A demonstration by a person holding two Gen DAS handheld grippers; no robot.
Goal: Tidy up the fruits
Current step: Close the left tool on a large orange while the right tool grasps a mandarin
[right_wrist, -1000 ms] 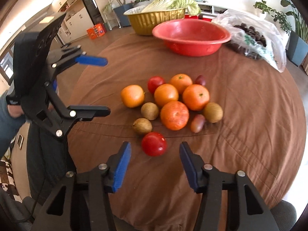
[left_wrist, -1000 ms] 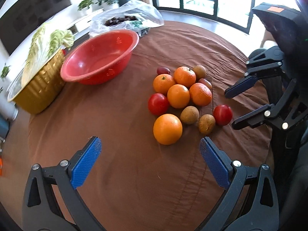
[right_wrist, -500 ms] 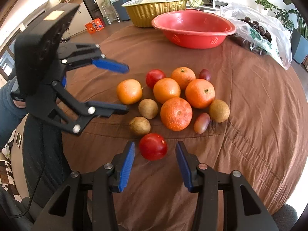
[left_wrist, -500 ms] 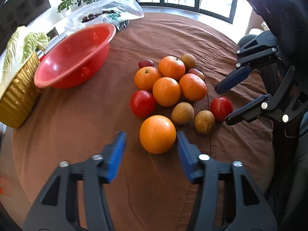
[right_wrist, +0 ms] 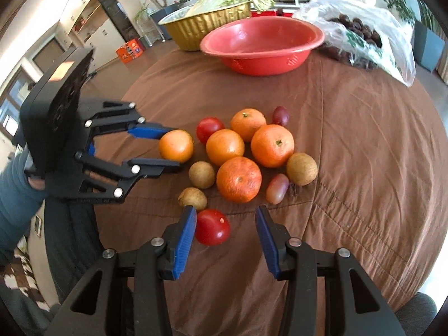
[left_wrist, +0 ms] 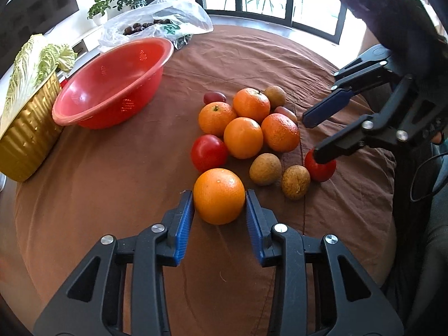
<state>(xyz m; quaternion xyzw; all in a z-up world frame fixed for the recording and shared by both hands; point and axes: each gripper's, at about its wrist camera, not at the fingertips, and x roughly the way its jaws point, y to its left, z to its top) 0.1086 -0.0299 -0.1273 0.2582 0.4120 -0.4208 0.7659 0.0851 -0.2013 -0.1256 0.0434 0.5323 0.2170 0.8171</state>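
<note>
Since half a second back, the left tool (left_wrist: 219, 196) closed in until both blue pads touched the round orange fruit (left_wrist: 219, 196) at the near edge of the pile on the brown-clothed counter (left_wrist: 117, 173). Right tool (right_wrist: 224, 225) sat spread around a small red tomato (right_wrist: 212, 227), only its left pad touching. Red plastic bowl (left_wrist: 112, 81) waited further back.
</note>
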